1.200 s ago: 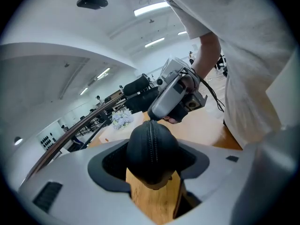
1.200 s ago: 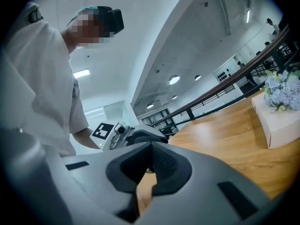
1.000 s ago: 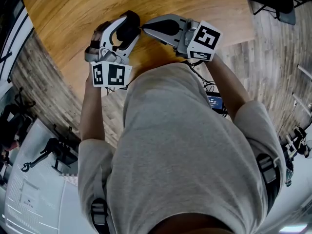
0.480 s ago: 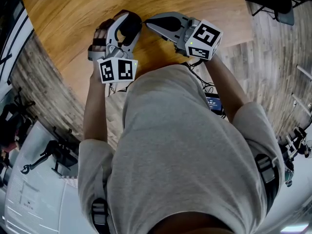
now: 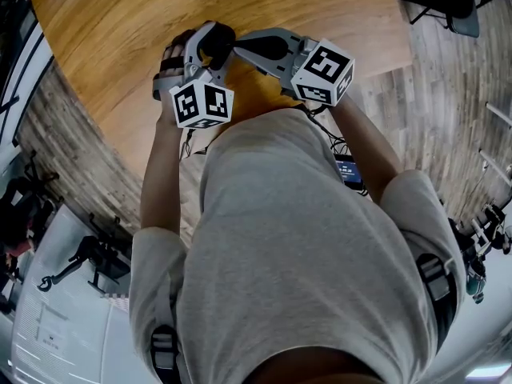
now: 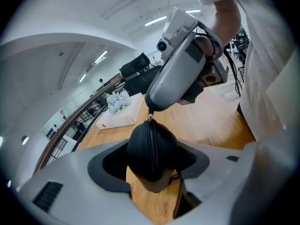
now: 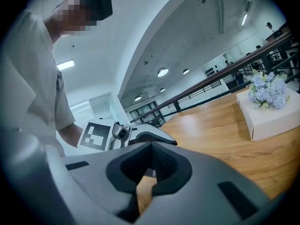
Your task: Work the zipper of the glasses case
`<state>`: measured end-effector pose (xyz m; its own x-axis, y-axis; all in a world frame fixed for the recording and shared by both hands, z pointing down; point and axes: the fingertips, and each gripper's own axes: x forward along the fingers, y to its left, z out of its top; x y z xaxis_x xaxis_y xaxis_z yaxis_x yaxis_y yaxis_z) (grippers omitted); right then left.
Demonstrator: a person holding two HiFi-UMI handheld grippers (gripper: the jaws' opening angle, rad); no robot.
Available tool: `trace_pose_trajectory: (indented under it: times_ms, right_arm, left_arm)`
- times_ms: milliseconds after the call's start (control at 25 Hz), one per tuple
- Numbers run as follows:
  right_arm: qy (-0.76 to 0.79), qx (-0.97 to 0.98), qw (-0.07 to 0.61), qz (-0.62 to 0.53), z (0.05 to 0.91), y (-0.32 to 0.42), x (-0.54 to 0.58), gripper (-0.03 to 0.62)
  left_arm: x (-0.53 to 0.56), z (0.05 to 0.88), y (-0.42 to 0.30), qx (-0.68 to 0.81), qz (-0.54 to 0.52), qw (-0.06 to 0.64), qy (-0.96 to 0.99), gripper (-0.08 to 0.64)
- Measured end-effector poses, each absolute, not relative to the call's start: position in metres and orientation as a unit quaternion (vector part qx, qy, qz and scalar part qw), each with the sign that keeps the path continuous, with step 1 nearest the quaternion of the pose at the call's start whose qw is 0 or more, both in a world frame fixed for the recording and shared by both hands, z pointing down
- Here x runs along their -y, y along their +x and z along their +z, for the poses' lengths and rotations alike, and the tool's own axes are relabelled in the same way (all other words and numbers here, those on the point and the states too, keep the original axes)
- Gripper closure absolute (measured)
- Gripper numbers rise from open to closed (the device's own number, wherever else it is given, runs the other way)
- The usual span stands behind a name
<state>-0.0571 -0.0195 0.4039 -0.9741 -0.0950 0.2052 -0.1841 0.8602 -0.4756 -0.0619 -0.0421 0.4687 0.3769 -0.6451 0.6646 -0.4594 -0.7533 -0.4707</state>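
Clearly, in the head view both tools meet above the wooden desk (image 5: 120, 22), at about twelve o'clock from the person's grey shirt (image 5: 304, 238). At the left is the left claw (image 5: 208, 50), with its marker cube (image 5: 202, 105) at six o'clock of it. Its jaws are spread wide and press on both sides of the black glasses case (image 6: 151, 151), which hangs in the air over the desk and does not lie on it. In the left gripper view the zipper (image 6: 152, 146) runs along the middle of the case toward twelve o'clock, and it looks closed. At the twelve o'clock end of the case sits the small metal zipper pull (image 6: 150, 118). The right claw (image 6: 151, 108) comes to it from about one o'clock, its jaws pressed together and pinching this pull. Far at three o'clock in the right gripper view, a white box (image 7: 272, 118) with pale flowers (image 7: 266, 90) stands on the desk.
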Motion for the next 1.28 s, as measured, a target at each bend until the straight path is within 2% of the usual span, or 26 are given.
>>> trace_pose_trajectory:
  times_ms: [320,440,480,520,560,680,840,1040,1280]
  right_arm:
    - [0.059,0.962,0.088,0.252,0.403,-0.061,0.017,0.568]
    - [0.035,0.975,0.111,0.189,0.403,-0.055,0.014,0.566]
    - [0.025,0.978,0.135,0.16,0.409,-0.051,0.014,0.548]
    - [0.012,0.978,0.161,0.135,0.417,-0.047,0.014,0.452]
    - [-0.006,0.976,0.187,0.116,0.426,-0.045,0.012,0.391]
    - [-0.067,0.966,0.237,0.073,0.45,-0.053,0.001,0.373]
    - [-0.111,0.961,0.251,0.042,0.46,-0.075,-0.009,0.341]
    - [-0.119,0.958,0.262,0.012,0.464,-0.081,-0.014,0.342]
    - [-0.039,0.917,0.381,-0.109,0.486,-0.048,0.023,0.347]
  left_arm:
    - [0.043,0.47,-0.06,-0.334,-0.44,0.098,-0.828,0.288]
    - [0.035,0.452,-0.057,-0.321,-0.37,0.08,-0.868,0.288]
    - [0.03,0.442,-0.057,-0.316,-0.333,0.064,-0.886,0.288]
    - [0.026,0.433,-0.059,-0.312,-0.299,0.047,-0.9,0.288]
    - [0.023,0.424,-0.062,-0.309,-0.27,0.03,-0.911,0.288]
    - [0.016,0.4,-0.063,-0.291,-0.199,-0.004,-0.936,0.288]
    - [0.004,0.394,-0.06,-0.267,-0.182,-0.035,-0.946,0.288]
    - [0.0,0.404,-0.065,-0.279,-0.189,-0.047,-0.94,0.288]
    - [0.013,0.454,-0.083,-0.358,-0.212,-0.105,-0.903,0.288]
